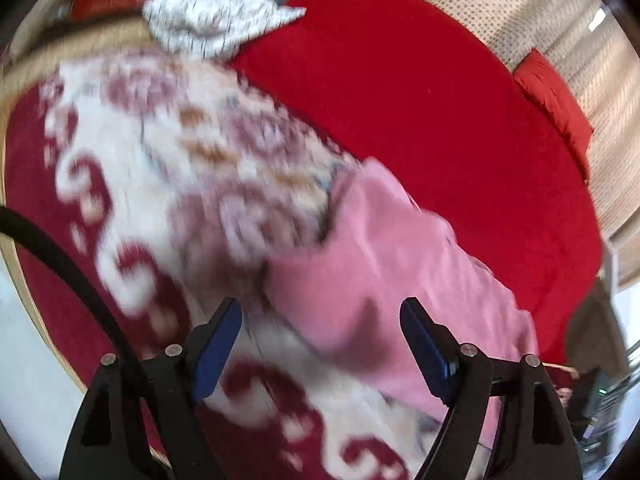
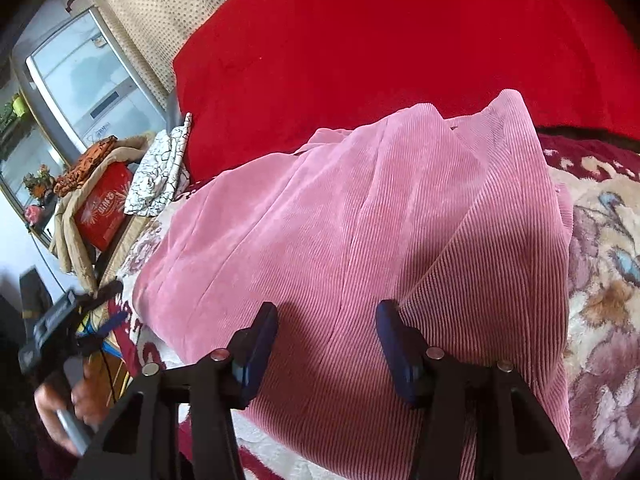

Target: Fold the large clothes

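Observation:
A pink corduroy garment (image 2: 360,220) lies spread in loose folds on a floral red-and-cream blanket (image 2: 600,300), in front of a red sheet (image 2: 380,40). My right gripper (image 2: 326,312) hovers over its near part, the jaws partly apart with fabric showing between them and the pads not pressing on it. The left wrist view is blurred. There, one end of the pink garment (image 1: 384,272) lies on the blanket (image 1: 132,168), and my left gripper (image 1: 320,312) is wide open just above it. In the right wrist view the left gripper (image 2: 114,304) is at the far left, held by a hand (image 2: 60,404).
A white cloth with black marks (image 1: 216,28) lies at the blanket's far end, next to a red box (image 2: 104,208) with orange and beige cloths on it. A red pillow (image 1: 556,108) leans on the dotted beige backing (image 1: 500,0). A black cable (image 1: 60,256) crosses the left edge.

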Tool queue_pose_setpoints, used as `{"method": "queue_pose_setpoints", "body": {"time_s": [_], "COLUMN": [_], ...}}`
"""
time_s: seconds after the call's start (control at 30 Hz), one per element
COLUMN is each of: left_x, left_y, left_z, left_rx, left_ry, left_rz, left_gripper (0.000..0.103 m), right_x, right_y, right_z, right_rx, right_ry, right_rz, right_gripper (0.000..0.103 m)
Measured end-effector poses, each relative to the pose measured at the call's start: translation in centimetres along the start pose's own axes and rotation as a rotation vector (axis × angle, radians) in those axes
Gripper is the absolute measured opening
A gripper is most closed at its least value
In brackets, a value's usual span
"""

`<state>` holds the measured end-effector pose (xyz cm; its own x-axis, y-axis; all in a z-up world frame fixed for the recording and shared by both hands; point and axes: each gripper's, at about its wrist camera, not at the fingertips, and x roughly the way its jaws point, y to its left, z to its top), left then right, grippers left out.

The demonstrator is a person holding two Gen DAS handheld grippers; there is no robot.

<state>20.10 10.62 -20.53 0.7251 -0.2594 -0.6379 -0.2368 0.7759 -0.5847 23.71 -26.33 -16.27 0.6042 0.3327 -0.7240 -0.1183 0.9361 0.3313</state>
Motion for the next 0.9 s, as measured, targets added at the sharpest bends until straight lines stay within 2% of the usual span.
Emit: {"method": "queue_pose_setpoints", "body": {"time_s": [0.17,0.27,0.37,0.43,0.5,0.6,0.7,0.77,0.83,0.87,0.9], "left_x": [2.4,3.2,4.7,5.2,5.9,6.7,6.9,7.4,8.1,8.2,8.2], "left_y": [-0.2,-0.7,-1.2,-1.0,-0.9,-1.1,-1.9,-2.4,-3.2,-3.6,-4.0], "left_z": [-1.8,-1.1,0.4,1.0,1.4,1.7,2.0,2.2,2.6,2.6,2.7], "left_rx": [-0.065,-0.067,-0.061,-0.074,-0.096,-0.112,-0.103,-0.126,-0.088,-0.060,-0.024], "left_ry": [0.071,-0.002,-0.028,-0.041,-0.052,-0.058,-0.080,-0.083,-0.075,-0.078,-0.085], "left_rz": [-0.019,-0.010,0.000,-0.024,-0.050,-0.089,-0.126,-0.148,-0.130,-0.116,-0.124], "left_gripper": [0.082,0.082,0.081,0.079,0.058,0.049,0.051,0.060,0.059,0.043,0.036], "right_x": [-0.4,-0.6,-0.8,-0.8,-0.9,-0.9,-0.9,-0.9,-1.1,-1.1,-1.2], "right_y": [-0.3,-0.5,-0.6,-0.6,-0.8,-0.9,-1.3,-1.8,-2.2,-2.4,-2.6], "right_z": [-0.3,-0.6,-0.7,-0.7,-0.7,-0.6,-0.5,-0.3,-0.3,-0.3,-0.3], "right_rx": [-0.019,-0.032,-0.042,-0.041,-0.040,-0.036,-0.015,0.001,0.021,0.030,0.039], "right_ry": [0.000,-0.003,-0.003,-0.004,-0.004,0.000,0.007,0.013,0.017,0.018,0.019], "right_rz": [0.019,0.027,0.036,0.041,0.044,0.050,0.069,0.090,0.114,0.123,0.132], "right_gripper": [0.056,0.056,0.056,0.056,0.056,0.056,0.056,0.056,0.056,0.056,0.056]}}
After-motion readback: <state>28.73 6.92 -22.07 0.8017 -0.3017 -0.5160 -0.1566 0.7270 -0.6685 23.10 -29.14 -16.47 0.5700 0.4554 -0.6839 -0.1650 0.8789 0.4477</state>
